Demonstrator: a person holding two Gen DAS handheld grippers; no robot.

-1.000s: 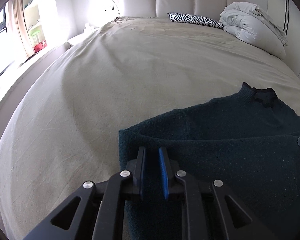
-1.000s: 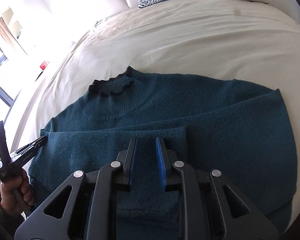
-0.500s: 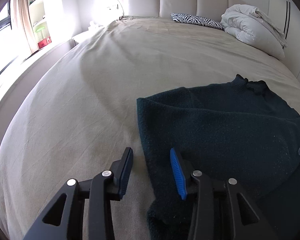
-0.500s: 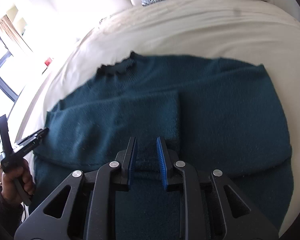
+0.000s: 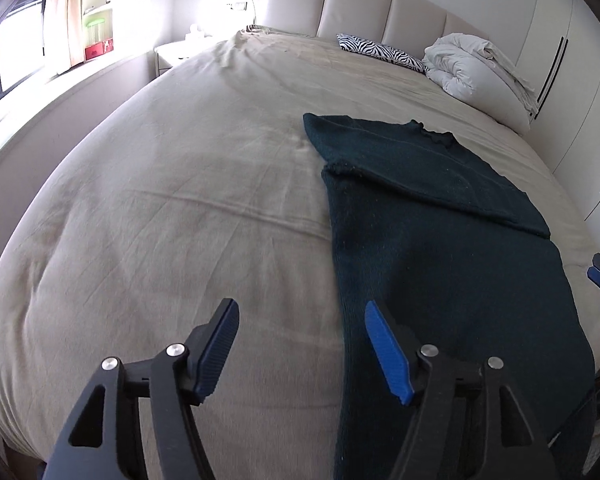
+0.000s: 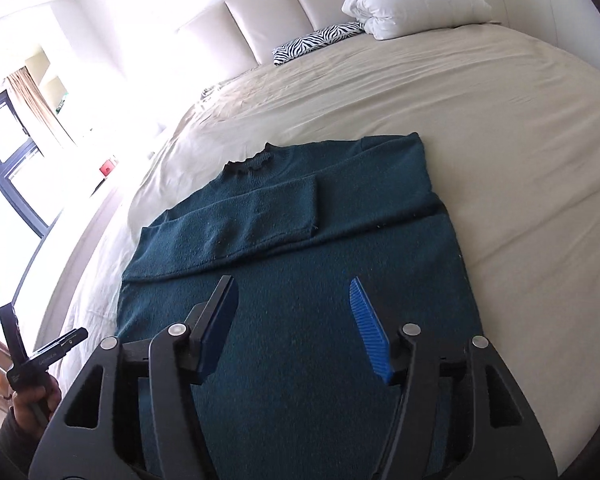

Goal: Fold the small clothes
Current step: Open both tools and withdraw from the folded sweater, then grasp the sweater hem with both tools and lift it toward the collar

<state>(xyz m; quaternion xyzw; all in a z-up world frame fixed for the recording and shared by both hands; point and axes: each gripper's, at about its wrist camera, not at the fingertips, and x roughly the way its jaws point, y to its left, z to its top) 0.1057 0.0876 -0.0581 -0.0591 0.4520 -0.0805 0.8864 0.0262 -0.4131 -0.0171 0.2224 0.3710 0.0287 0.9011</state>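
Observation:
A dark teal knit sweater lies flat on the beige bed, collar towards the headboard, both sleeves folded across the chest. In the left wrist view the sweater fills the right half. My left gripper hangs above the sweater's left edge near the hem, jaws opening, nothing between them. My right gripper hovers over the lower body of the sweater, jaws opening, holding nothing. The left gripper also shows at the lower left of the right wrist view, in a hand.
A zebra-print pillow and a bundled white duvet lie at the headboard. A window and ledge run along the bed's left side, with a nightstand in the corner. White wardrobe doors stand on the right.
Both grippers were shut on sleeve fabric; they let go, opened and pulled back towards the hem. The sleeves now lie folded across the sweater's chest.

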